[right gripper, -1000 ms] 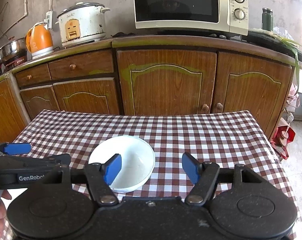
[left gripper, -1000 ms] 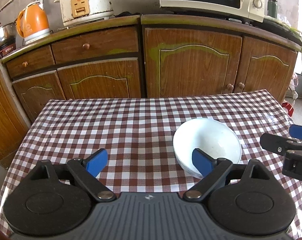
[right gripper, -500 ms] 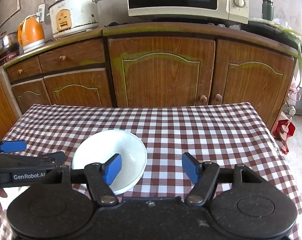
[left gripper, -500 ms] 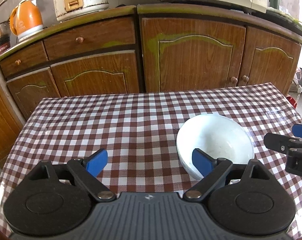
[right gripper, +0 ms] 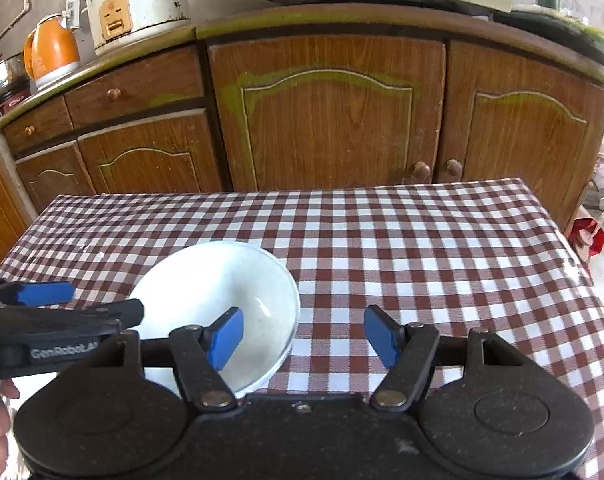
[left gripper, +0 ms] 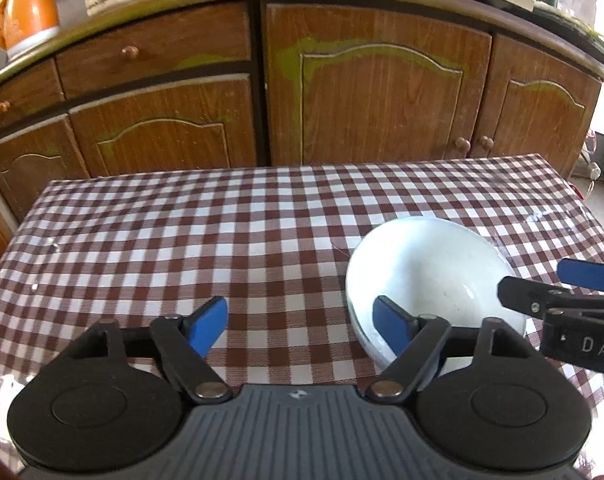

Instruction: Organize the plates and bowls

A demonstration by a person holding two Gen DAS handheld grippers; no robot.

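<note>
Now the white bowl (left gripper: 433,276) sits on the checked table (left gripper: 222,240), and both sets of tongs flank it from either side. Left tongs (left gripper: 298,324) are closing with nothing clamped: their right pad (left gripper: 389,322) hangs over the bowl's near left rim, the other over bare cloth. Right tongs (right gripper: 302,338) stand open and empty, their left pad (right gripper: 226,336) over the bowl's inside, the right pad (right gripper: 379,334) over the cloth beside it.

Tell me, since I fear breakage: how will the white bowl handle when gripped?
The white bowl looks glossy and glazed, so probably slippery and rigid. It seems ceramic, likely breakable if dropped. Its curved underside might let it rock when nudged.
</note>
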